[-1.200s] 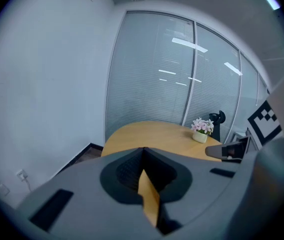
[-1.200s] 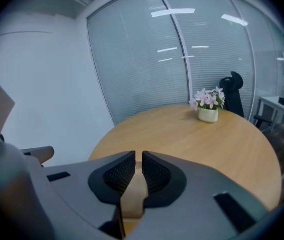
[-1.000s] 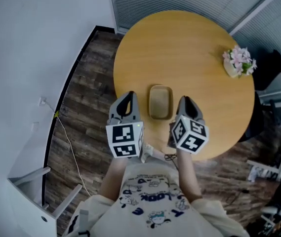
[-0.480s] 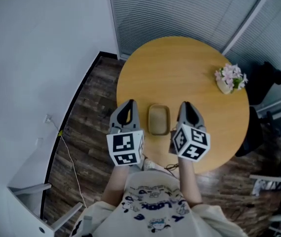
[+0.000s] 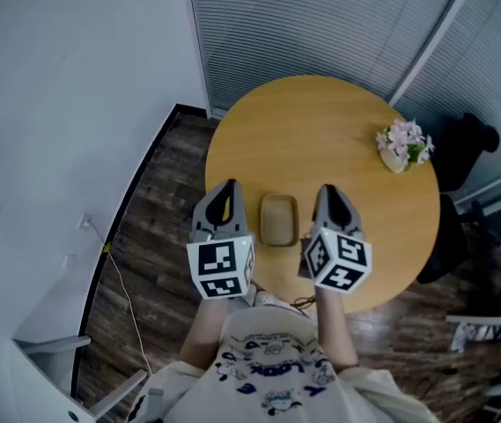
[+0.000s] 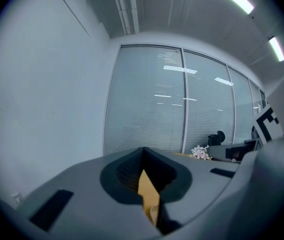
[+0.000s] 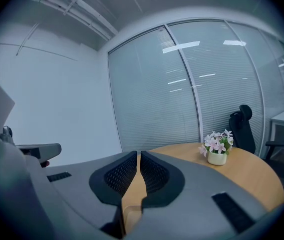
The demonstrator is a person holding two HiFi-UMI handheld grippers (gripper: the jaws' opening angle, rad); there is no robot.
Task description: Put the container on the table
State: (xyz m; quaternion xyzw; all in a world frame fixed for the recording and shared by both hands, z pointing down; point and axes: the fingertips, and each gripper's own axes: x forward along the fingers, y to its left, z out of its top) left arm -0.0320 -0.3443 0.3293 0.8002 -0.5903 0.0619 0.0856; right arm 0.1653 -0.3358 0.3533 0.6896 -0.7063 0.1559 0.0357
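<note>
A tan, shallow rectangular container (image 5: 279, 219) lies on the round wooden table (image 5: 320, 130), close to its near edge. My left gripper (image 5: 224, 192) hovers just left of it and my right gripper (image 5: 329, 194) just right of it, both raised and apart from it. Seen in the left gripper view, the left gripper (image 6: 142, 156) has its jaws met at the tips, with a sliver of table and container rim (image 6: 153, 212) behind. The right gripper view shows the right gripper (image 7: 139, 159) with its jaws together and nothing held; the container's rim (image 7: 132, 218) peeks out below.
A small pot of pink flowers (image 5: 397, 148) stands at the table's far right. Behind it is a black office chair (image 5: 466, 144). A blinded glass wall runs along the back. A thin cable (image 5: 122, 271) trails over the wood floor at left, near white furniture (image 5: 47, 359).
The head view has drawn back, so the table looks smaller and more of the blinds shows. Both grippers stay on either side of the container, which has not moved.
</note>
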